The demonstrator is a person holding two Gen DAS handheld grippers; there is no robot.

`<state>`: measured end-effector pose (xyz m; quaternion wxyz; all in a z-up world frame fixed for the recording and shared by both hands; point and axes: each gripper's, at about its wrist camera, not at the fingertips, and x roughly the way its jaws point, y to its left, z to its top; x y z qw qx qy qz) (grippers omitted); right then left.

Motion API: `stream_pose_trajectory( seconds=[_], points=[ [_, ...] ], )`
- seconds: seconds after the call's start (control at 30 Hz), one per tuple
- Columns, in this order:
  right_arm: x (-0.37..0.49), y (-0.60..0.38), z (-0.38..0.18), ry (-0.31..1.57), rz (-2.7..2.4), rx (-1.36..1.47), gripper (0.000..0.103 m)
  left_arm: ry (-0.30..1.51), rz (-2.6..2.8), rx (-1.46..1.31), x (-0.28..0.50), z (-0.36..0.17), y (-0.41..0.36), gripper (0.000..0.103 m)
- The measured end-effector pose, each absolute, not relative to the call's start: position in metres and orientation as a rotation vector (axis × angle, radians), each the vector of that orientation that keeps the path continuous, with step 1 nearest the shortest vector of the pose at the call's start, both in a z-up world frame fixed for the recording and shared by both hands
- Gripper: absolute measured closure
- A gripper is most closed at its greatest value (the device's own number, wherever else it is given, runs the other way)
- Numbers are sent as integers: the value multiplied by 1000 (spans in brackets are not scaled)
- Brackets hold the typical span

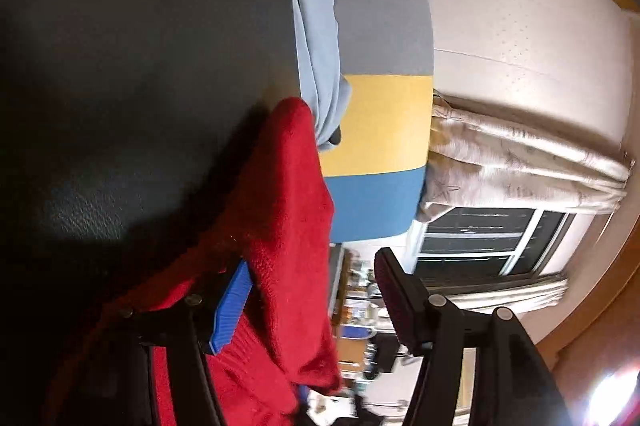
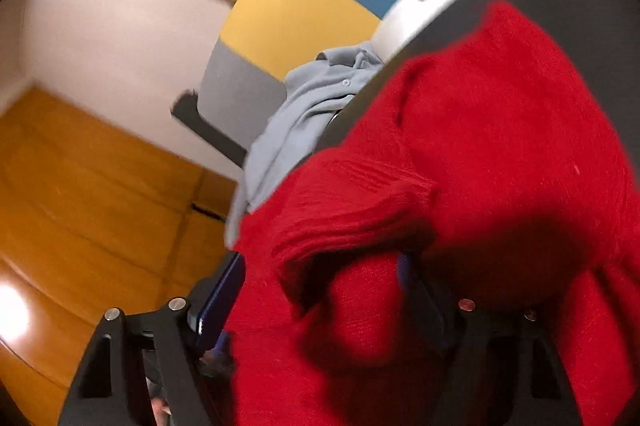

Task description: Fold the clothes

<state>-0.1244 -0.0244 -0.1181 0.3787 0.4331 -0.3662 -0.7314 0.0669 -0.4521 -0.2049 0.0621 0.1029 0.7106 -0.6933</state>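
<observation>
Item: red knitted sweater (image 2: 460, 186), lying bunched over the edge of a dark table (image 1: 140, 66); it fills the lower right of the right wrist view and runs along the lower middle of the left wrist view.

Right tongs (image 2: 320, 306): fingers spread wide with a thick fold of the red knit bulging between them. The blue pad at lower left stands clear of the cloth, so the wool appears to lie loose in the gap and not pinched. The view is tilted and blurred.

Left tongs (image 1: 312, 306): apart. The blue-padded finger (image 1: 232, 306) at lower left lies against the sweater's ribbed edge; the other finger, lower centre-right, stands free in the air. Nothing is clamped. This view is rolled nearly onto its side, pointing roughly level along the table's edge.

Further back: a pale blue buttoned shirt (image 2: 304, 106), crumpled at the table's far edge, waiting its turn. Behind it a chair back (image 1: 380, 86) in grey, yellow and blue bands.

Step in hand, as judged: between holds on the sweater, neither tool gripping. Next move calls for closing both pairs on an edge or shoulder and drawing the knit flat before any fold.
</observation>
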Motion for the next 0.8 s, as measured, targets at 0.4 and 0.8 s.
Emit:
stream_pose_trajectory(
  seconds=[0.4,0.8],
  points=[
    [-149,-33,-97,-941,-1971,1097,88,1773,-2324,532,69,-171,-447,88],
    [-126,4,-97,-624,-2039,1109,86,1489,-2516,791,91,-175,-416,87]
  ],
)
